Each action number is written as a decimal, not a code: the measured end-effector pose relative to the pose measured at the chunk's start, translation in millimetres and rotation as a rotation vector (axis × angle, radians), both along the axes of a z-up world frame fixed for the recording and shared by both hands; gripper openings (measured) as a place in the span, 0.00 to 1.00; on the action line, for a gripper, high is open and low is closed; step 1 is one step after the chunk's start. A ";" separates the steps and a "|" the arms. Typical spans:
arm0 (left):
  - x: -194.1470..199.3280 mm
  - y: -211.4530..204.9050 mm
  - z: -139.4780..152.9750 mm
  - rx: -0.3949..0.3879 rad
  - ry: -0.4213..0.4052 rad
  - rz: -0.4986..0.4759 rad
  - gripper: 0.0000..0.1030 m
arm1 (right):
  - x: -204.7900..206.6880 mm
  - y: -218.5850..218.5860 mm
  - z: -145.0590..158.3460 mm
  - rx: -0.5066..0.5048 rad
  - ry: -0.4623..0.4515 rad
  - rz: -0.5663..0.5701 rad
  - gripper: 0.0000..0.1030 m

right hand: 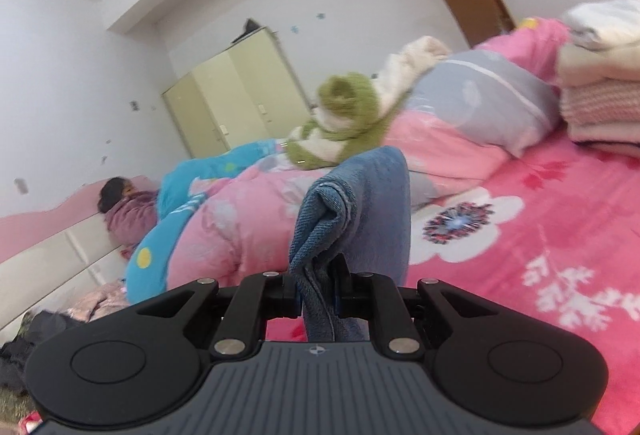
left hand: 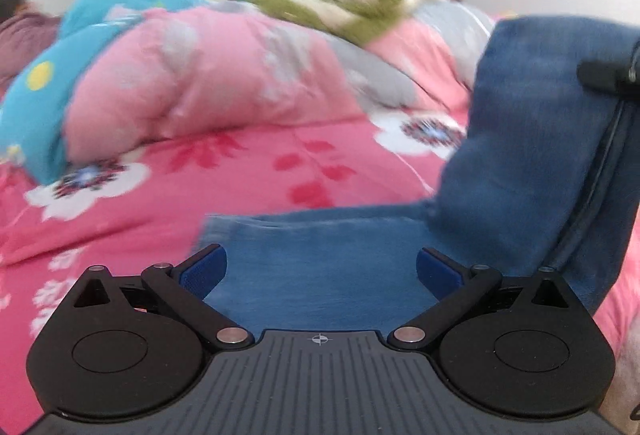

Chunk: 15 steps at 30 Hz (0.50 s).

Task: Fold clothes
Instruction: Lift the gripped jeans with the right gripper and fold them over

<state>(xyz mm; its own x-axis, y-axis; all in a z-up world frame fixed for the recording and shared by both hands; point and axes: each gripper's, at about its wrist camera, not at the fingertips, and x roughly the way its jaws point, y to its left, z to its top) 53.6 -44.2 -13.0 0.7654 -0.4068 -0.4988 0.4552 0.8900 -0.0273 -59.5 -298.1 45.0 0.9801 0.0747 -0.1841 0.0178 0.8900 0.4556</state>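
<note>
right gripper [right hand: 318,293] clenched on bunched edge of blue jeans [right hand: 360,203], lifted off pink floral bedsheet [right hand: 552,219]. left gripper [left hand: 322,271] released, fingers spread, low over flat part of jeans [left hand: 320,267]; the other part rises at right, top cut off. bare sheet ahead, left of jeans. one rumpled quilt [left hand: 208,75] bounds far side. one green plush toy [right hand: 344,115] blurred. one stack of folded clothes [right hand: 600,75] cut by frame edge.

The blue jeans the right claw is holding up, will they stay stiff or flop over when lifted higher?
The blue jeans probably flop: above the right claw, shut on a bunched edge, they bend over. The rest likely trails rather than lifts cleanly, since part lies flat on the pink bedspread before the open left claw.
</note>
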 end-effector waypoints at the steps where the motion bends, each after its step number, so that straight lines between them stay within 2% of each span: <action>1: -0.2 12.2 1.2 -0.022 -0.005 0.030 0.99 | 3.0 6.1 1.8 -0.005 -0.002 0.016 0.14; 5: 0.3 51.6 -3.1 -0.078 -0.010 0.136 0.98 | 18.6 32.2 4.5 -0.018 -0.001 0.087 0.14; 8: 4.3 74.3 -13.7 -0.124 0.033 0.186 0.95 | 34.4 55.1 -0.8 -0.023 0.022 0.159 0.13; 10: 7.2 87.8 -20.8 -0.172 0.070 0.206 0.86 | 47.5 73.3 -7.9 -0.034 0.053 0.212 0.13; 15: 13.5 115.8 -33.4 -0.316 0.150 0.209 0.65 | 81.9 130.6 -35.6 -0.160 0.159 0.320 0.11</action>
